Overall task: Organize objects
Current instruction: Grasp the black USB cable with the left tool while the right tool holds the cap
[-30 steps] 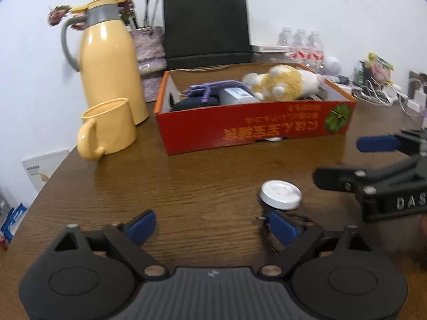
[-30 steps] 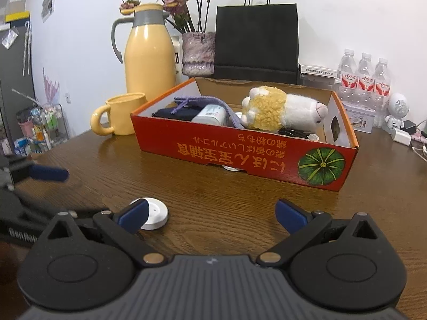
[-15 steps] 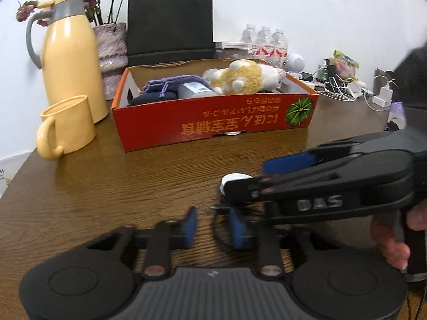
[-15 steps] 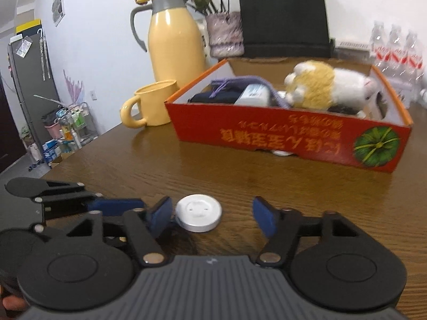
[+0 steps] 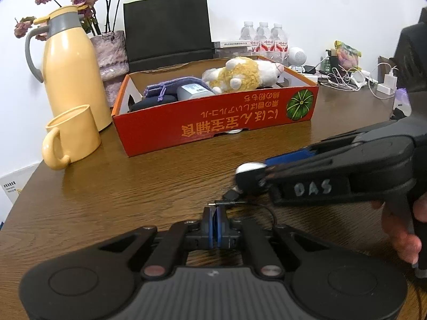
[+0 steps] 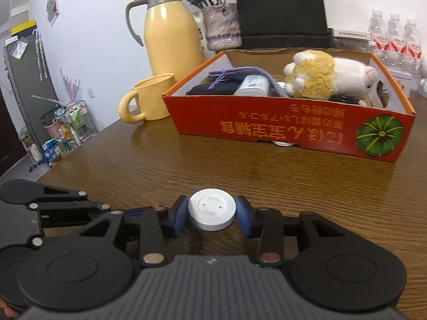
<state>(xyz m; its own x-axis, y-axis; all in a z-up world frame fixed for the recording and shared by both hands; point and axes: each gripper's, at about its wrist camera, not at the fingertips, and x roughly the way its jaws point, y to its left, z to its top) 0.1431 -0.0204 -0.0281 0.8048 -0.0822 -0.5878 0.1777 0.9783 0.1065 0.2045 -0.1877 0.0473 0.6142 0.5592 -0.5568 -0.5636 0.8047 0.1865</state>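
Note:
A round white charger puck [image 6: 212,208] sits between the blue pads of my right gripper [image 6: 212,214], which is shut on it just above the wooden table. In the left wrist view the puck [image 5: 249,169] shows at the tip of the right gripper. A thin black cable [image 5: 263,209] runs from the puck. My left gripper [image 5: 215,225] is shut on this cable near its metal plug [image 5: 222,202]. The red cardboard box [image 5: 213,128] stands behind; it holds a plush toy [image 5: 240,76], a purple pouch [image 5: 170,86] and a white device.
A yellow mug [image 5: 70,136] and a yellow thermos jug [image 5: 70,66] stand left of the box. A vase with dried roses and a black paper bag [image 5: 166,26] stand behind. Water bottles, chargers and cables [image 5: 347,80] lie at the far right.
My right gripper closed on the white puck and lifted it slightly. My left gripper closed fully on the black cable.

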